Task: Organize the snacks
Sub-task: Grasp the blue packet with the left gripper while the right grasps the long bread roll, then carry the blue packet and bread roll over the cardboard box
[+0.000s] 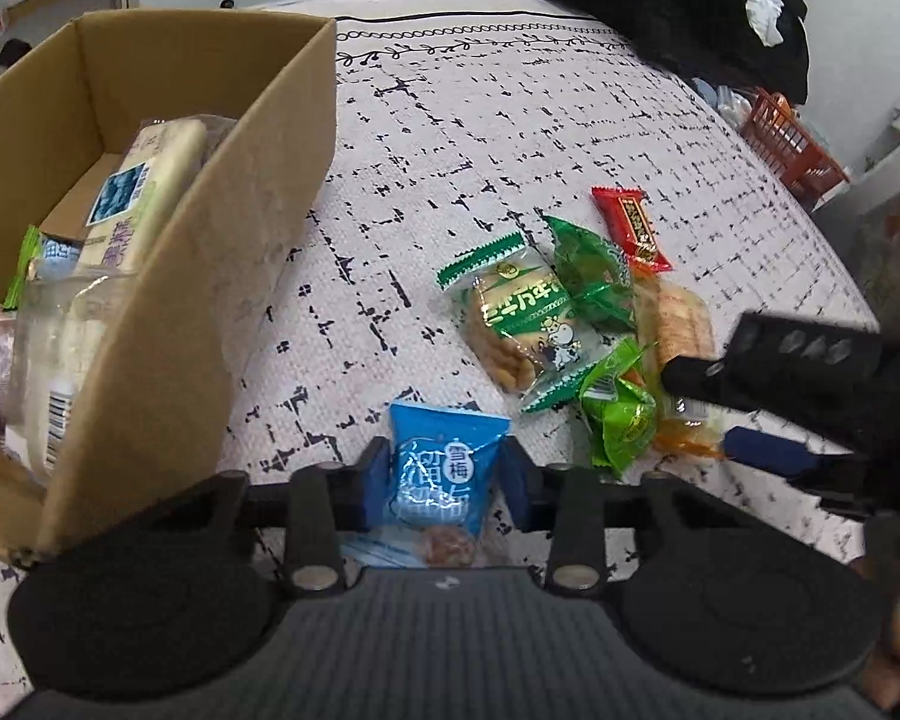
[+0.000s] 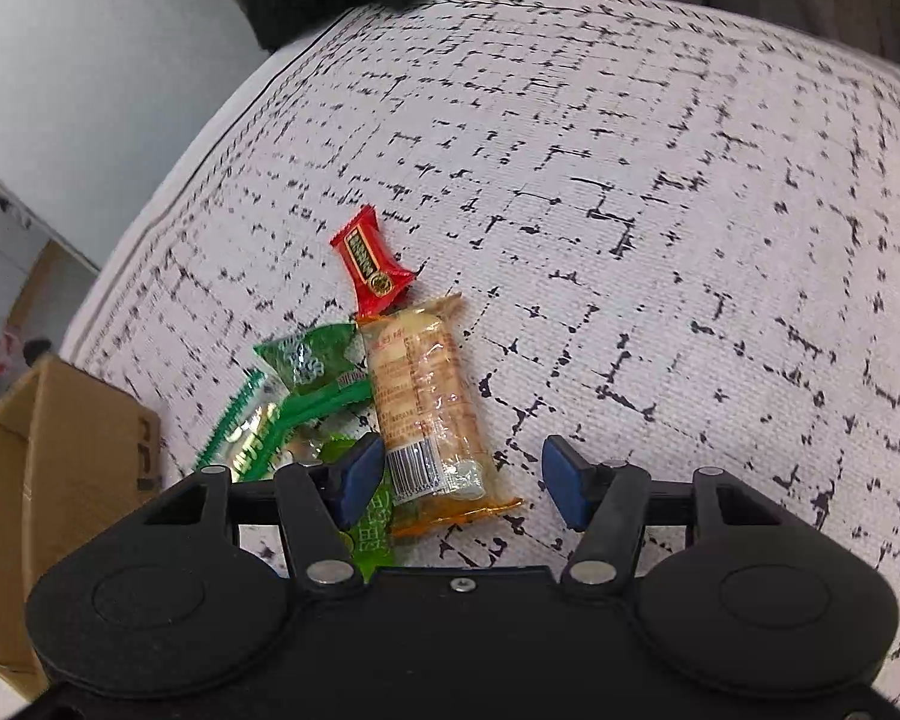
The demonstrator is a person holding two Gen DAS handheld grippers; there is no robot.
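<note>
Pinching a blue packet, the left gripper has its fingers pressed on both sides; the packet should be carried level over the wall of the cardboard box at the desk's left edge. The right gripper, fingers spread, straddles an orange packet. Green packets and a red candy crowd it, risking a double pick.
</note>
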